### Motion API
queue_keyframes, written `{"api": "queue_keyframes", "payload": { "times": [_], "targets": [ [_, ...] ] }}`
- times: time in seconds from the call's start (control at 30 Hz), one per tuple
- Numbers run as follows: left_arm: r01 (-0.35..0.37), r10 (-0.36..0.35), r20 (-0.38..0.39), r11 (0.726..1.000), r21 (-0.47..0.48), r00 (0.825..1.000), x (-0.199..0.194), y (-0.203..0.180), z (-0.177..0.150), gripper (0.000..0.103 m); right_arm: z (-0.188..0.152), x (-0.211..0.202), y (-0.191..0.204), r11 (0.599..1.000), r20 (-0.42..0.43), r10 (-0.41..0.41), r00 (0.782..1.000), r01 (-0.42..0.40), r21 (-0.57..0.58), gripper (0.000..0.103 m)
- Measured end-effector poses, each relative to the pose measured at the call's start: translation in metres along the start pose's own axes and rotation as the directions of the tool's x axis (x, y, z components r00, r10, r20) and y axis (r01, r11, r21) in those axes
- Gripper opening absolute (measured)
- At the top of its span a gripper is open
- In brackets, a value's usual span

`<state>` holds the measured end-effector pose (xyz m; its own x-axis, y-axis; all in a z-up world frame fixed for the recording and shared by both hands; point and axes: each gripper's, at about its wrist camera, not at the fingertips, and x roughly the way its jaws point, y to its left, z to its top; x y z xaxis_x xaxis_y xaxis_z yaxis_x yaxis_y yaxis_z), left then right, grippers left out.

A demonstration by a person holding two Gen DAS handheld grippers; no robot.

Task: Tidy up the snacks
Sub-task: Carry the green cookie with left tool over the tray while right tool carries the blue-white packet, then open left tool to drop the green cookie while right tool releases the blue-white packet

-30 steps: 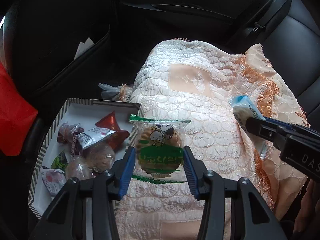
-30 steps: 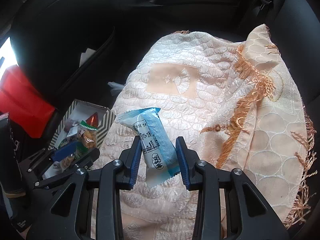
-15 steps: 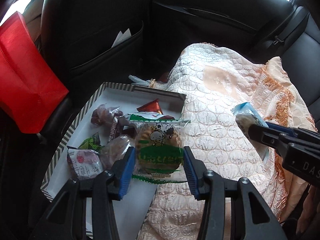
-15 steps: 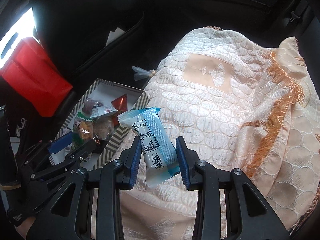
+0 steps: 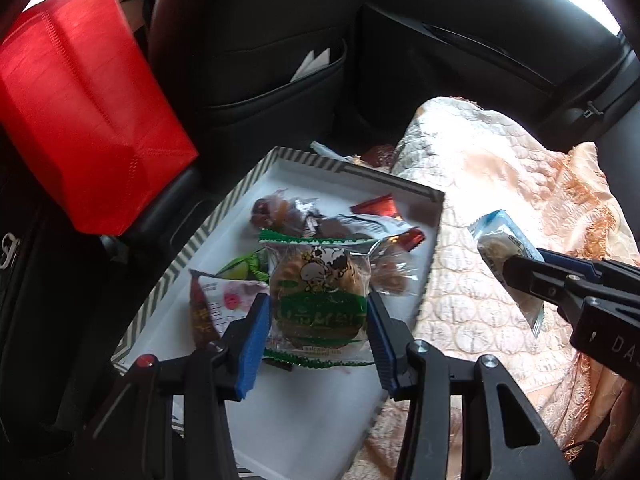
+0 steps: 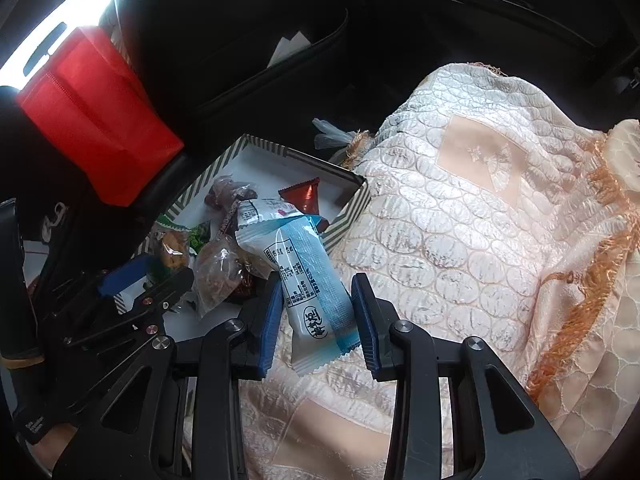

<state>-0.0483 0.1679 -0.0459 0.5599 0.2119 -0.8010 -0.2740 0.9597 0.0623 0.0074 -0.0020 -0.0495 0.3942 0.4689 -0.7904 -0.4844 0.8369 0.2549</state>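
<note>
My left gripper (image 5: 318,312) is shut on a clear cookie packet with green trim and a cartoon cow (image 5: 318,292), held over a white tray with a striped rim (image 5: 224,216). The tray holds several wrapped snacks, among them a red foil one (image 5: 378,209). My right gripper (image 6: 316,308) is shut on a light blue and white snack bar (image 6: 308,276), held over the tray's right edge (image 6: 348,210) and the cloth. The right gripper also shows in the left wrist view (image 5: 568,284) at the right, and the left gripper shows in the right wrist view (image 6: 132,284) at the left.
A quilted peach cloth with orange fringe (image 6: 480,220) covers the car seat to the right of the tray. A red bag (image 5: 80,120) hangs at the left. The black seat back with a pocket (image 5: 280,72) rises behind the tray.
Both grippers have swung left with their packets, from over the cloth toward the tray. The left one now holds the cookie packet over the tray; the right one has reached the tray's edge.
</note>
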Motion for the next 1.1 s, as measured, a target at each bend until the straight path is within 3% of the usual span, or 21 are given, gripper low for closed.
{"api": "queue_keyframes", "payload": {
  "times": [0.3,0.6,0.9,1.1],
  "targets": [
    [-0.027,0.024,-0.040,0.995,-0.095,0.999,0.016,0.040,-0.006,0.050,0.016,0.029,0.033,0.997,-0.051,0.020,0.999,-0.023,-0.071,0.034],
    [-0.043,0.034,-0.080,0.992,-0.117,0.996,0.031,0.053,-0.012,0.050,0.041,0.076,0.067,0.990,-0.143,0.089,0.986,-0.103,-0.093,0.034],
    [-0.044,0.031,-0.108,0.993,-0.114,0.994,0.042,0.055,-0.013,0.050,0.061,0.124,0.082,0.990,-0.182,0.041,0.983,-0.065,-0.128,0.033],
    [-0.046,0.032,-0.121,0.992,-0.119,0.992,0.049,0.056,-0.013,0.050,0.057,0.138,0.095,0.983,-0.199,0.026,0.980,-0.061,-0.175,0.033]
  ]
}}
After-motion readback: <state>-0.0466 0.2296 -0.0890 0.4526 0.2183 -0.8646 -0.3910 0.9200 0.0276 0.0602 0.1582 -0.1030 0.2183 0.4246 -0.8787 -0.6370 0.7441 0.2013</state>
